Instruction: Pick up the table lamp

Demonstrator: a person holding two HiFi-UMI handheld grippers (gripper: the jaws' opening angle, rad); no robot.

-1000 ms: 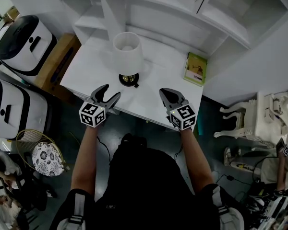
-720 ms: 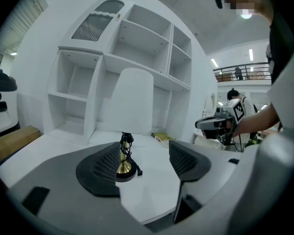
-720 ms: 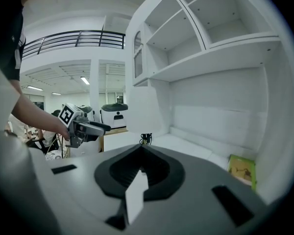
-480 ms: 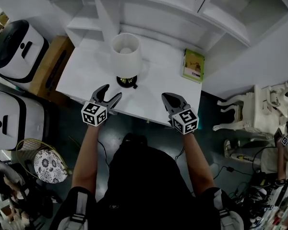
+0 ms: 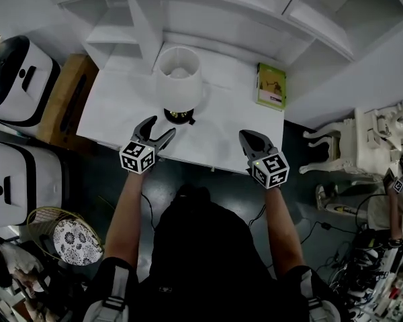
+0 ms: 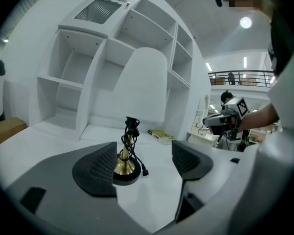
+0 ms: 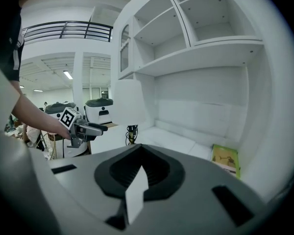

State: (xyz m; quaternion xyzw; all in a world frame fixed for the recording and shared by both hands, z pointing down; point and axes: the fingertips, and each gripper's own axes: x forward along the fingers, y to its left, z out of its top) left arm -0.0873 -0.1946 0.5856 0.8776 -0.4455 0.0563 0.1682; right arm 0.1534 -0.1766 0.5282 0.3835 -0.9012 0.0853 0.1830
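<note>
The table lamp has a white shade (image 5: 178,78) on a brass stem and a round dark base (image 5: 179,117). It stands on the white desk (image 5: 117,106), with its black cord wound round the stem (image 6: 129,136). My left gripper (image 5: 160,130) is low over the desk's front edge, just short of the base. Its jaws are opening, and only bare desk lies between the pads (image 6: 101,167); the base (image 6: 126,174) sits a little beyond them. My right gripper (image 5: 252,139) hangs at the desk's front right, shut and empty, well to the right of the lamp (image 7: 129,102).
A green book (image 5: 271,86) lies at the desk's back right. White shelving (image 5: 221,9) rises behind the lamp. White machines (image 5: 17,72) and a wicker basket (image 5: 50,213) stand on the floor at left, and a carved white stool (image 5: 352,156) at right.
Both grippers have moved forward and down toward the desk, the left one closer to the lamp's base. The left jaws have spread wider.
</note>
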